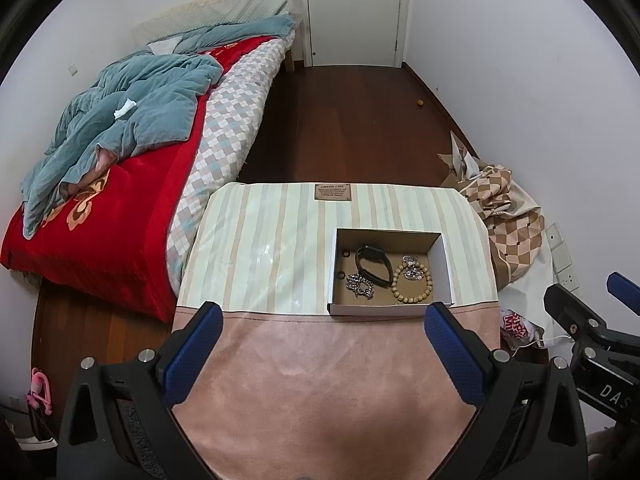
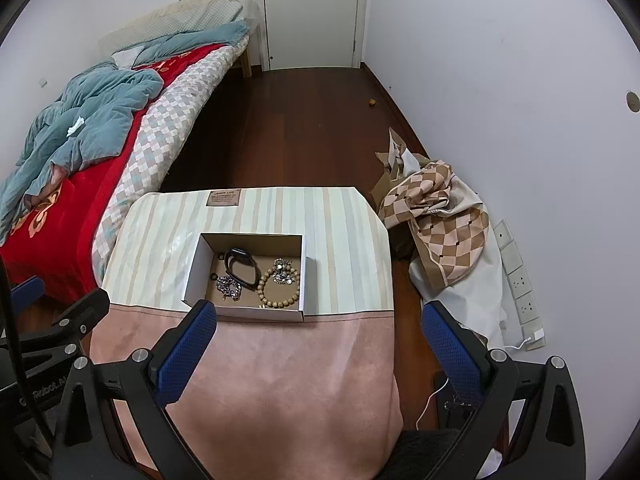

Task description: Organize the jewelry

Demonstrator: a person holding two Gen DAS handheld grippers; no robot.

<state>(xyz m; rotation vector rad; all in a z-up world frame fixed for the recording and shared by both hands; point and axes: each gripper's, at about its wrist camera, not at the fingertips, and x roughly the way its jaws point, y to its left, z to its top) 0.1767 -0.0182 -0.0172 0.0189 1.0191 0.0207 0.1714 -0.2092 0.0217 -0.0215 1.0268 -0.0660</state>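
Left wrist view: left gripper (image 1: 324, 316) held level above the pink suede-like near half of the table cover (image 1: 320, 380), blue textured fingers (image 1: 192, 356) spread wide, nothing between them. Open cardboard box (image 1: 440, 264) sits just beyond the fingertips, on the striped glossy far half of the cover; right fingertip almost at the box's near right corner, no contact visible. Inside the box: black watch (image 1: 373, 265) with looped strap at centre, silver chain bracelet (image 1: 360, 286) in front of the watch on its left, wooden bead bracelet (image 1: 414, 283) – a round loop of tan beads – right of the watch, sparkly metallic piece (image 1: 410, 267) lying inside the bead loop's far edge, two small dark rings (image 1: 347, 254) by the box's left wall. Right gripper (image 1: 592, 328) partly seen right of the box, off the table edge.

Right wrist view: right gripper (image 2: 318, 314) hovering at the near edge of the box (image 2: 196, 268), blue fingers (image 2: 448, 344) wide apart, empty; left finger overlaps the box's near left corner in frame, right finger hangs past the table edge over wood floor. Same contents – watch (image 2: 241, 268), chain bracelet (image 2: 229, 287), bead bracelet (image 2: 280, 288), sparkly piece (image 2: 283, 273). Box white outside, brown inside, rectangular, lidless.
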